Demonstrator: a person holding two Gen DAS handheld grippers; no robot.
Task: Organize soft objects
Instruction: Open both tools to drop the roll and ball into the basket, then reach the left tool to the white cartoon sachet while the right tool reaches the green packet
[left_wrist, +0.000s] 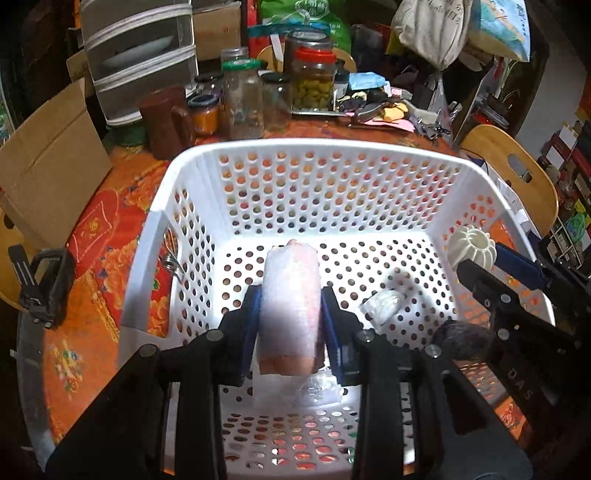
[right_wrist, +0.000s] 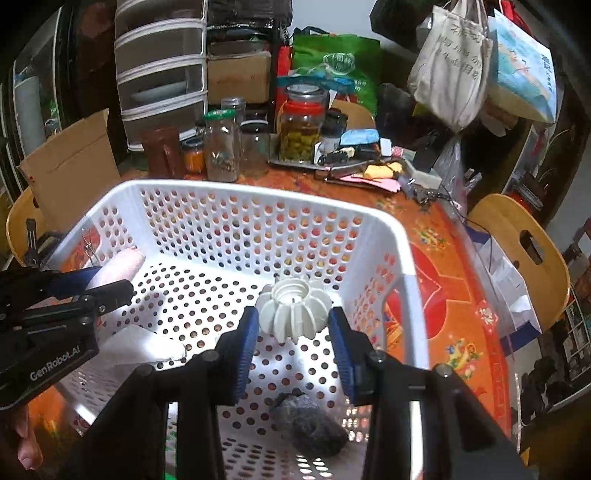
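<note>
A white perforated basket (left_wrist: 159, 236) (right_wrist: 413, 295) stands on the orange patterned table. My left gripper (left_wrist: 290, 317) is shut on a pink roll wrapped in bubble wrap (left_wrist: 291, 295), held over the basket's inside; the roll also shows in the right wrist view (right_wrist: 122, 267). My right gripper (right_wrist: 293, 325) is shut on a white ribbed soft ball (right_wrist: 293, 308), held over the basket's right part; it also shows in the left wrist view (left_wrist: 472, 245). On the basket floor lie a dark grey fuzzy object (right_wrist: 312, 424) (left_wrist: 461, 341) and a white crumpled plastic piece (left_wrist: 382, 304) (right_wrist: 144, 345).
Several glass jars (left_wrist: 242, 99) and a brown mug (left_wrist: 166, 122) stand behind the basket. A cardboard box (left_wrist: 48, 177) is at the left, wooden chairs (right_wrist: 524, 251) at the right. A metal clip (left_wrist: 171, 262) hangs on the basket's left wall.
</note>
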